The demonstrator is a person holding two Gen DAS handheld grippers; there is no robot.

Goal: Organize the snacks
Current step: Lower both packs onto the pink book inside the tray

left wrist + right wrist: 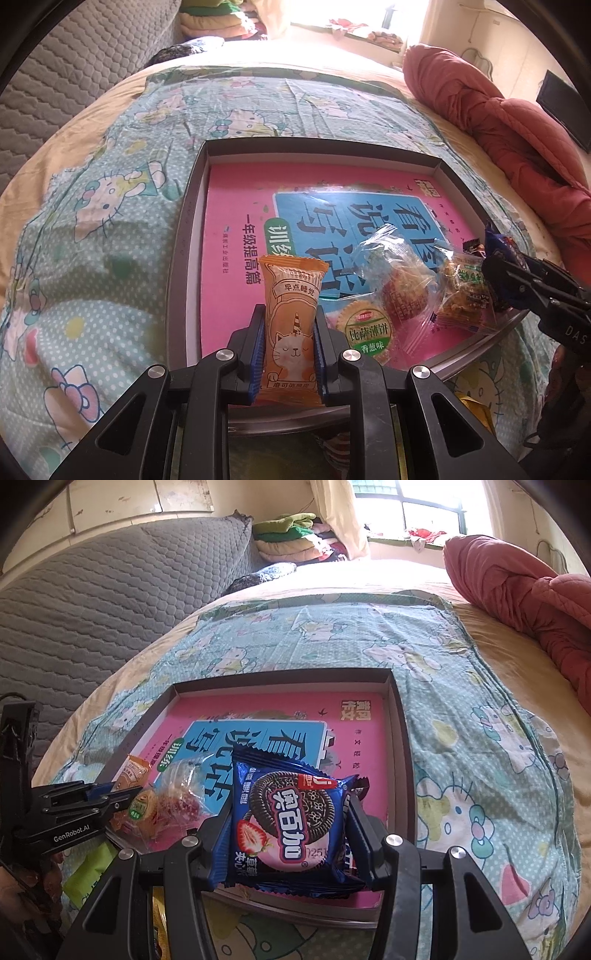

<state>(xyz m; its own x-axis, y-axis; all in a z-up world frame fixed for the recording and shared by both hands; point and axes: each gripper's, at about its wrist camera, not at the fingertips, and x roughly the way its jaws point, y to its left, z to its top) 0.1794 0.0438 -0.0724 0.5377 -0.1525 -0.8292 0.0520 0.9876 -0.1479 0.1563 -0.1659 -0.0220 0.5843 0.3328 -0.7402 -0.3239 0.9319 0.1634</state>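
A shallow grey box (192,206) (400,716) lies on the bed with a pink book covering its floor. My left gripper (289,325) is shut on an orange snack pack with a cat drawing (291,325), held upright over the box's near edge. In the right wrist view my right gripper (290,825) is shut on a blue cookie pack (291,823), above the box's near right part. Inside the box lie a round green-label cracker pack (367,332), a clear pack with a red snack (402,291) and a clear crispy snack pack (461,291).
A teal cartoon-cat sheet (110,192) covers the bed. A red quilt (517,583) is bunched at the far right, a grey padded headboard (92,602) at the left. Folded clothes (291,535) are stacked by the window. More wrappers, one green (90,871), lie near the bed's front edge.
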